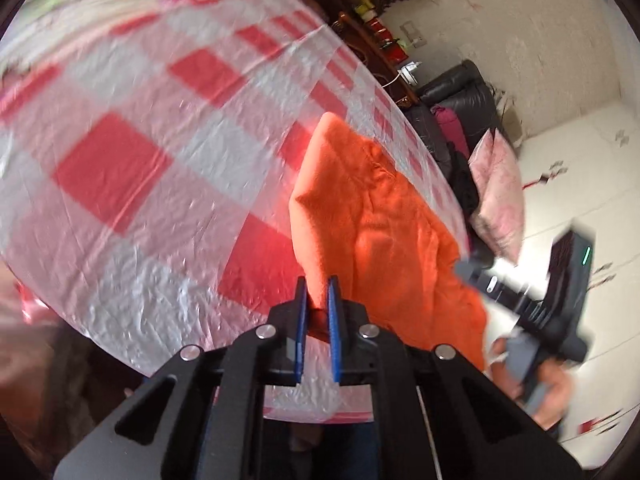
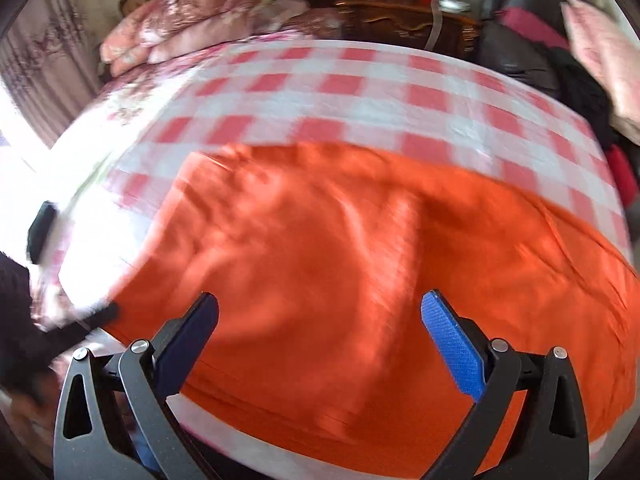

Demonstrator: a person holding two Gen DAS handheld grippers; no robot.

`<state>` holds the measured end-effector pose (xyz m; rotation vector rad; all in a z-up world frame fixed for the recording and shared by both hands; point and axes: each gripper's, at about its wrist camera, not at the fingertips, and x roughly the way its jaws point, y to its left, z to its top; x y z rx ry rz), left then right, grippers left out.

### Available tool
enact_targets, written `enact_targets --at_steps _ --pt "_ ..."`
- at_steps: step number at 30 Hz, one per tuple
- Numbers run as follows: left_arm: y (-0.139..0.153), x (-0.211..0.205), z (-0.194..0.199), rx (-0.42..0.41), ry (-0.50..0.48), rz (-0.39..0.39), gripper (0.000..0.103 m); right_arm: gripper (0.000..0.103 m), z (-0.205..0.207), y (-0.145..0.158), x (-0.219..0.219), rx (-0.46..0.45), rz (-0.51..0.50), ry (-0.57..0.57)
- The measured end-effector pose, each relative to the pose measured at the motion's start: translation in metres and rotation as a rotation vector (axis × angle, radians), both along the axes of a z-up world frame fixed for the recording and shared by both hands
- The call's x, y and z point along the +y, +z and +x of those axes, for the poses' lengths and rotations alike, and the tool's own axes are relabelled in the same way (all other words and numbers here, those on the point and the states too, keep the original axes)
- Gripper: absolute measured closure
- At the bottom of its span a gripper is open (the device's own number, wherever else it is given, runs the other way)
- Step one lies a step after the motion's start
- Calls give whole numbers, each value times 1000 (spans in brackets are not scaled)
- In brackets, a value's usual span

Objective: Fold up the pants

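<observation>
Fingers (image 1: 334, 300) of the left gripper (image 1: 318, 300) are pinching an edge of the orange pants (image 1: 384, 224), so the blue pads are standing close together with a fold of cloth between them. This edge is being held up from the bed, and from there the pants are hanging and spreading away over the red and white checked sheet (image 1: 132, 152) (it looks like thin plastic, wrinkled and shiny).

Fingers (image 2: 452, 344) of the right gripper (image 2: 320, 332) are standing wide apart and are holding nothing; the orange pants (image 2: 340, 240) are lying under and in front of them, covering the near part of the checked sheet (image 2: 360, 92). In the left wrist view the right gripper (image 1: 476, 268) is showing blurred at the far side of the pants, with the person's hand (image 1: 548, 380) on its handle.

Beyond the pants, at the head of the bed, floral pillows (image 2: 192, 20) are lying. Past the far edge of the checked sheet a dark wooden cabinet (image 2: 404, 20) is standing with small things on top (too blurred to name), and beside it a black sofa (image 1: 460, 96) is carrying a pink cushion (image 1: 498, 192).
</observation>
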<state>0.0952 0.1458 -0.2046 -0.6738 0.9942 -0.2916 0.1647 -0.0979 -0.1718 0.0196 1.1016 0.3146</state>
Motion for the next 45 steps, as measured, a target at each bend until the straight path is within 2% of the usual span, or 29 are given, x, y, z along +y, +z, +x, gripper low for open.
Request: enact_targets --at_steps 4,7,9,13,15,16,17,19,21,22,23,24,26,27,30,34,36,37,38,45 --pt "12 -21 -6 -48 -7 133 94 5 34 8 69 82 -36 147" --pt "27 -40 -13 -115 -23 321 95 12 44 -3 117 141 -94 237" --pt "38 -59 -23 -187 -51 473 95 18 44 -11 136 194 -92 269" --pt "49 -92 -45 -313 -124 641 95 20 40 -25 150 249 -92 304" --pt "50 -104 -48 -352 -152 689 95 27 37 -29 153 237 -130 326" --pt "51 -107 -48 -367 -159 707 95 39 39 -31 153 217 -163 326" --pt "51 -108 -48 -375 -162 713 95 57 39 -33 153 200 -189 322" --pt "51 -102 -45 -368 -152 688 95 77 43 -37 142 199 -176 291" --pt "46 -90 -41 -343 -135 612 95 86 48 -38 129 213 -104 260" --pt "43 -79 -38 -316 -112 537 94 89 51 -39 121 227 -61 242" --pt "41 -69 -36 -288 -85 472 88 92 54 -40 114 243 -26 228" --pt "34 -56 -33 -245 -51 395 85 93 56 -42 111 252 -11 220" --pt "24 -41 -28 -190 -25 304 58 94 59 -46 106 276 24 202" --pt "20 -38 -29 -182 -18 289 56 94 60 -47 104 282 32 198" --pt "13 -40 -32 -171 -32 318 50 94 62 -50 105 284 38 189" --pt "13 -58 -35 -192 -61 364 49 94 56 -46 108 236 -8 189" --pt "11 -65 -33 -201 -58 372 50 94 54 -46 111 213 -30 190" --pt "8 -66 -29 -192 -62 365 68 94 50 -45 114 194 -49 192" --pt "4 -66 -25 -176 -67 367 95 94 48 -44 116 182 -62 191" --pt "1 -60 -27 -179 -54 376 96 94 37 -41 124 119 -129 191"
